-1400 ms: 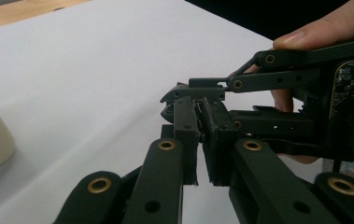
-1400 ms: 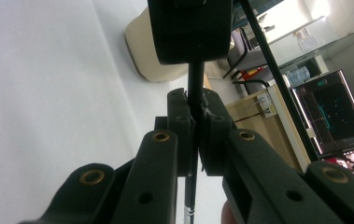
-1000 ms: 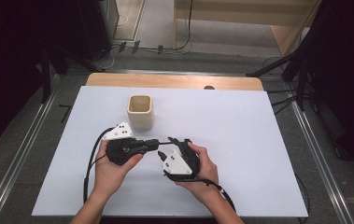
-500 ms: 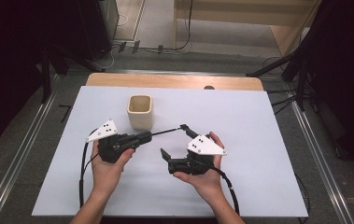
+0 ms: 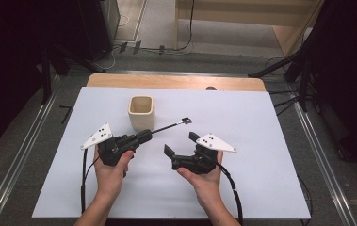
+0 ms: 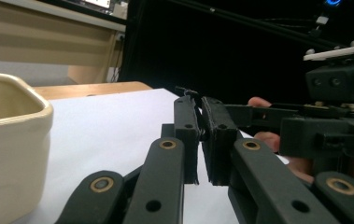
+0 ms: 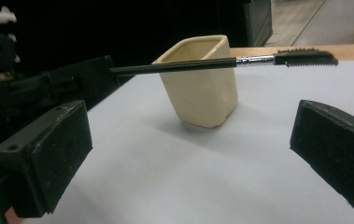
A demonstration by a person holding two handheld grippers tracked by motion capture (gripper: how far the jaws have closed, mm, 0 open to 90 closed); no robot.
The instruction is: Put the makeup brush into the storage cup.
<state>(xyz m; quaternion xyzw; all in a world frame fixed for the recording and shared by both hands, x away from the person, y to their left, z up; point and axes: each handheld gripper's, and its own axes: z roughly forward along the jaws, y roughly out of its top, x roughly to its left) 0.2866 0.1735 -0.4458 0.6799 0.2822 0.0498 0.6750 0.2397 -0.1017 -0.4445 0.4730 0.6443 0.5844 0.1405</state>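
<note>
Two grippers are over the white table (image 5: 261,141). The left gripper (image 5: 144,137) pinches the thin black brush (image 5: 169,125) beside the cream cup (image 5: 141,112). The right gripper (image 5: 182,144) has just spread its jaws, nothing between them. I can read no writing.

Cream cup (image 7: 202,84) glazed ceramic, glossy; brush (image 7: 221,63) black handle, metal ferrule; table (image 5: 261,141) matt white.

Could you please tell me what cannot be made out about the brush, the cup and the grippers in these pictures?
- Cup: its bottom inside is hidden by its own walls in the high view; the left gripper view cuts it off at the frame's left edge.
- Brush: its handle end is hidden inside the shut left gripper.
- Right gripper: part of its body is covered by the hand.
</note>
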